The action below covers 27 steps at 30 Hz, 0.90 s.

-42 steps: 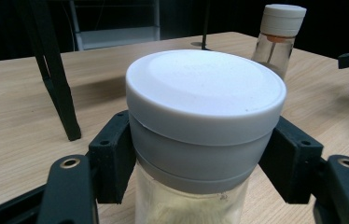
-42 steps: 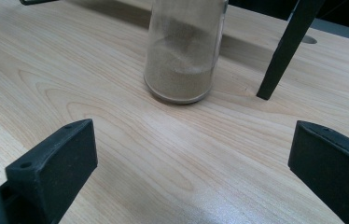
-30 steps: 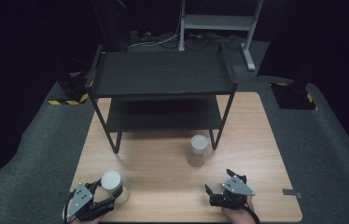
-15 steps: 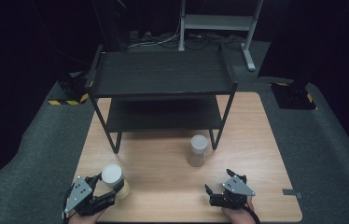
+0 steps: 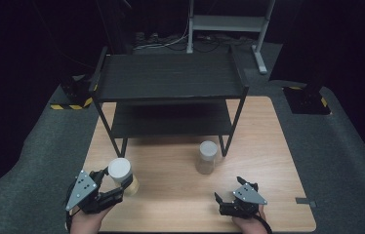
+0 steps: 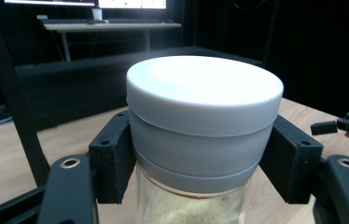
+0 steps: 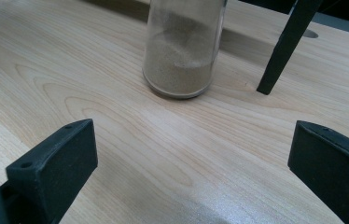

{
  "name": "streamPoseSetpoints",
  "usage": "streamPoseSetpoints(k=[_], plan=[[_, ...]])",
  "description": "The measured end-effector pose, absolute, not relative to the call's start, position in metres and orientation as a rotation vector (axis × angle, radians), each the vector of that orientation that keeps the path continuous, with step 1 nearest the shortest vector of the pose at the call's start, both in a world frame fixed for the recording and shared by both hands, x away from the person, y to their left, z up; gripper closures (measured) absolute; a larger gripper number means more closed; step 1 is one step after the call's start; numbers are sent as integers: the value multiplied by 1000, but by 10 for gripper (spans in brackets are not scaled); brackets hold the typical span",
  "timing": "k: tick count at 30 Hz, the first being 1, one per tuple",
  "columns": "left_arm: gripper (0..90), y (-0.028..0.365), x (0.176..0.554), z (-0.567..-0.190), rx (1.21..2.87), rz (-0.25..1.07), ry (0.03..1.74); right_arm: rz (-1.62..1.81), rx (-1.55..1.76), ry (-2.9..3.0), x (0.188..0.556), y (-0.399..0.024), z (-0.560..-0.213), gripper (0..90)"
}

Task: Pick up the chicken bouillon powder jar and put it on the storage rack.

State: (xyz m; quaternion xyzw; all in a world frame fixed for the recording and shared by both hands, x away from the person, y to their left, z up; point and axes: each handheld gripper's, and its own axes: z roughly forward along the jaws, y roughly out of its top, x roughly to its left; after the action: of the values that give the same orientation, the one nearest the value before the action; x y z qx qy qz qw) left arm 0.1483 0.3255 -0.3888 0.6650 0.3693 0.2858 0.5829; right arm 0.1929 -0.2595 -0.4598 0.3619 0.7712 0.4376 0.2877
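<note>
Left gripper view: the left gripper [image 6: 200, 186] clamps its jaws on the clear glass jar with a white plastic lid [image 6: 204, 135], just under the lid, near the wooden table's [image 5: 180, 204] front-left corner. Glass: rigid, smooth, breakable; the pale powder adds moderate weight. The right gripper [image 7: 191, 172] rests open, empty.

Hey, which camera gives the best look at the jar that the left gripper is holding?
The left gripper view: the held jar sits close up, its white lid clamped between the black jaws, pale powder visible below. The high view shows it small at the left gripper. The right gripper view looks at the other jar, standing on the table.
</note>
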Motion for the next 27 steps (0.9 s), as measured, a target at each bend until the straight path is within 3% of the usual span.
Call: streamPoseSetpoints(k=[27], plan=[[339, 310, 181, -340, 1519, 682, 812, 1176, 970, 2063, 194, -261, -460, 6]])
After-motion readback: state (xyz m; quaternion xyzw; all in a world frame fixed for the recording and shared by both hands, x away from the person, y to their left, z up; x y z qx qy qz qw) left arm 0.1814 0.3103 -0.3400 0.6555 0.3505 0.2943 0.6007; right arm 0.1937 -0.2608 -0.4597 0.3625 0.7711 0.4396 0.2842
